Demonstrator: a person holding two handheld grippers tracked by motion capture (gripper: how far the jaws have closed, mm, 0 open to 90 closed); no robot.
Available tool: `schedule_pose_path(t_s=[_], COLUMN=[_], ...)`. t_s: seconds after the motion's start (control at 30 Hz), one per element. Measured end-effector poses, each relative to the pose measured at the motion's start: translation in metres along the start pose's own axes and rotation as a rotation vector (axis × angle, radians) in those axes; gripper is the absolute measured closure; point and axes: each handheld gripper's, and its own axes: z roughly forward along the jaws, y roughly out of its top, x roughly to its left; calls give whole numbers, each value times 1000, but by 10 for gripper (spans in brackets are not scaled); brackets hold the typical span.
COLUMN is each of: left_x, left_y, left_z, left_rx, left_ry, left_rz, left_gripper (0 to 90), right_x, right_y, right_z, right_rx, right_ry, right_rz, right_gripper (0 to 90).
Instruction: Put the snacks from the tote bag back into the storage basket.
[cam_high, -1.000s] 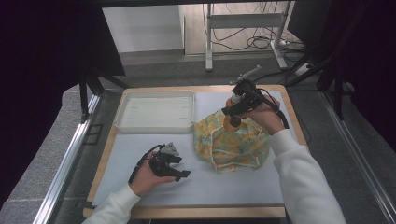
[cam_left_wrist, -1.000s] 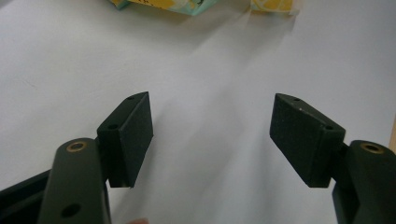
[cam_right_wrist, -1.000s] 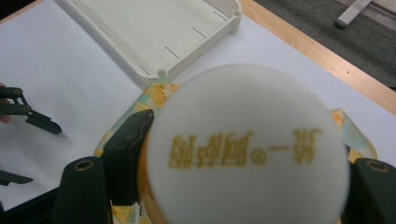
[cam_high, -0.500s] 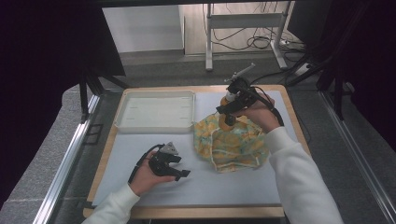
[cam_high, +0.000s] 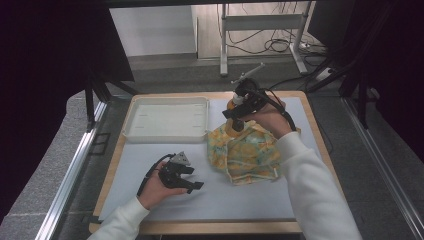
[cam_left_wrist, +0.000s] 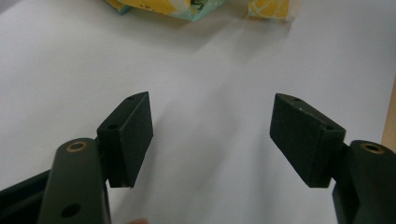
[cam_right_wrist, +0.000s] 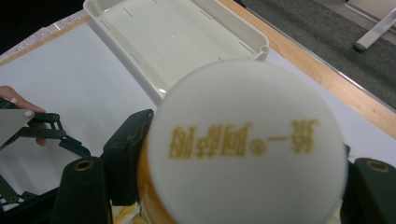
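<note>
My right gripper (cam_high: 234, 116) is shut on an orange bottle (cam_high: 236, 124) with a white cap (cam_right_wrist: 247, 144) printed in gold letters. It holds the bottle just above the far edge of a yellow and green patterned cloth bag (cam_high: 247, 155) that lies crumpled on the white mat. In the right gripper view the cap faces the camera, with a black jaw on each side of the bottle's neck. My left gripper (cam_high: 192, 179) rests on the mat to the left of the bag, open, with nothing between its pads (cam_left_wrist: 133, 135). The bag's edge (cam_left_wrist: 159, 4) lies beyond it.
A shallow white tray (cam_high: 131, 131) stands empty at the back left of the mat, its near corner (cam_right_wrist: 261, 46) just beyond the bottle. The mat lies on a wooden board (cam_high: 310, 107). A grey floor, table legs and cables are behind.
My right gripper has carried the bottle to the left along the bag's far edge, toward the tray. The left gripper has stayed where it was.
</note>
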Motion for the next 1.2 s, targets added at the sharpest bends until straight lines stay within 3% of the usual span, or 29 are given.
schedule_pose_path(t_s=[1.2], left_x=[-1], left_y=[3], left_z=[-3], left_rx=[-22], left_ry=[-17], left_rz=[1], left_gripper=[300], right_x=[22], right_y=[43], right_z=[28], right_rx=[-22], right_ry=[33], right_rz=[-45], right_gripper=[303])
